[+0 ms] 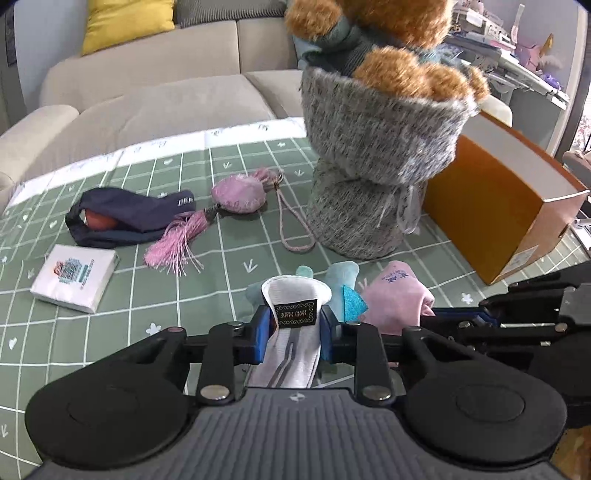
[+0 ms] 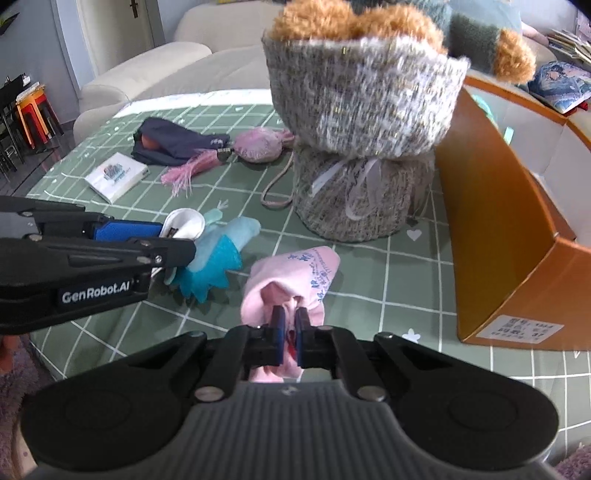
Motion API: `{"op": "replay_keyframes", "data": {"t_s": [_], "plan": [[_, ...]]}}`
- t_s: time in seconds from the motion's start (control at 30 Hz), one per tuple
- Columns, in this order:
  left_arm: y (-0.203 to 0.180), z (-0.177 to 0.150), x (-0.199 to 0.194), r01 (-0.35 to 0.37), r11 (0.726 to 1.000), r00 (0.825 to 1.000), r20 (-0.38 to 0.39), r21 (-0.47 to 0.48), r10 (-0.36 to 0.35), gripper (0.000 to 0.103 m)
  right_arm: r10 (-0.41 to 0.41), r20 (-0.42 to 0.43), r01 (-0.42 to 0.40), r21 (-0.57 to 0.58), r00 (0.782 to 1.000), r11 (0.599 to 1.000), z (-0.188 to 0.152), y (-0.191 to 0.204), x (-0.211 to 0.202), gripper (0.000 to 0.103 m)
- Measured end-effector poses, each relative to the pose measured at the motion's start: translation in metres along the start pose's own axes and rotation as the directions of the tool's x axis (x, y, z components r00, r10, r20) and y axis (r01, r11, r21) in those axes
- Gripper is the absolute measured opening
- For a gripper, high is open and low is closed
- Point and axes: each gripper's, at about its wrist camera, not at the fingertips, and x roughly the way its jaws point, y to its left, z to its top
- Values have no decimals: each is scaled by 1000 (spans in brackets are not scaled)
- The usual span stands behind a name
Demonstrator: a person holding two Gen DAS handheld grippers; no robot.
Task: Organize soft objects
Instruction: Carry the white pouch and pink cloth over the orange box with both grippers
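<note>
My left gripper (image 1: 294, 320) is shut on the white fabric end of a teal plush toy (image 1: 295, 314), which bears a black label; the toy (image 2: 218, 258) lies on the green checked tablecloth. My right gripper (image 2: 290, 328) is shut on a pink cloth pouch (image 2: 295, 280), also in the left wrist view (image 1: 395, 295). A grey knitted bag (image 1: 376, 158) holding a brown teddy bear (image 1: 399, 37) stands just behind both. A pink tasselled sachet (image 1: 238, 197) and a navy pouch (image 1: 125, 216) lie further left.
An open orange cardboard box (image 2: 517, 229) stands at the right of the table. A white tissue packet (image 1: 74, 277) lies at the left. A beige sofa (image 1: 166, 85) with a yellow cushion (image 1: 125, 22) runs behind the table.
</note>
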Motion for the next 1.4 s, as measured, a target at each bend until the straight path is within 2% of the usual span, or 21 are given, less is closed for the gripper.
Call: {"op": "replay_keyframes", "data": {"t_s": [0.4,0.53,0.83,1.17,1.4], "plan": [[-13,13,-51,19,1000,995,101,11,-20,31,14,95,-15,16,995,1000,11,1,-47,3],[-19,21,-66,57,998,991,124,-5,-55,31,18,130,-22,28,991,999,12,-6,-67,3],[-56,46,-89,141,989,977,154,52,-148,31,-1,179,-17,96,984,995,12,-35,-116,3],[-113,89,-80,253,956,948,159,146,-275,31,-99,258,52,181,961,982,11,-91,-164,3],[-159,125,-59,270,935,939,154,228,-309,31,-183,306,125,201,934,972,18,-138,-178,3]]}}
